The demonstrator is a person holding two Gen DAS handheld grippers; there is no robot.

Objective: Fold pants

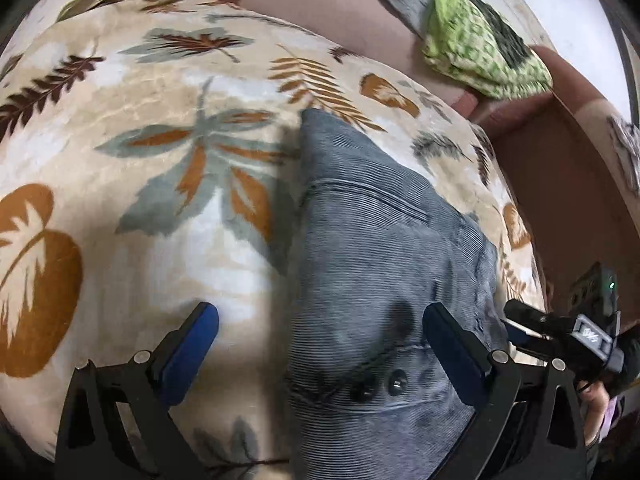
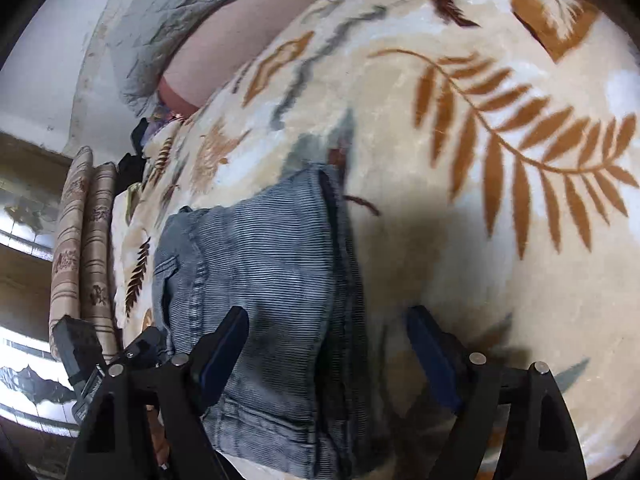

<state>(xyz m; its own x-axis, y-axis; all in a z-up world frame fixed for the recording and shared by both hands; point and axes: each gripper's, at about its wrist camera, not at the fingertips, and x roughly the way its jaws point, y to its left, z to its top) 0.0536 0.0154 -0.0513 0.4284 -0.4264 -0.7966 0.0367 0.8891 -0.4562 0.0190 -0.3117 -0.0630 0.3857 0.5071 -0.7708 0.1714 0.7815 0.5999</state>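
Observation:
Grey-blue ribbed pants (image 1: 372,248) lie folded into a compact bundle on a cream blanket with a leaf print (image 1: 160,160). My left gripper (image 1: 320,336) is open just above the near end of the bundle, its right finger over the fabric and the waist buttons (image 1: 394,386) between the fingers. In the right wrist view the pants (image 2: 260,264) lie lower left. My right gripper (image 2: 326,344) is open over their right edge, with nothing held. The right gripper also shows at the right edge of the left wrist view (image 1: 560,332).
A green patterned cloth (image 1: 480,44) lies on the pinkish-brown headboard (image 1: 340,8) behind the blanket. A brown side rail (image 1: 560,184) runs along the right. Striped rolled cushions (image 2: 80,248) stand at the bed's far side in the right wrist view.

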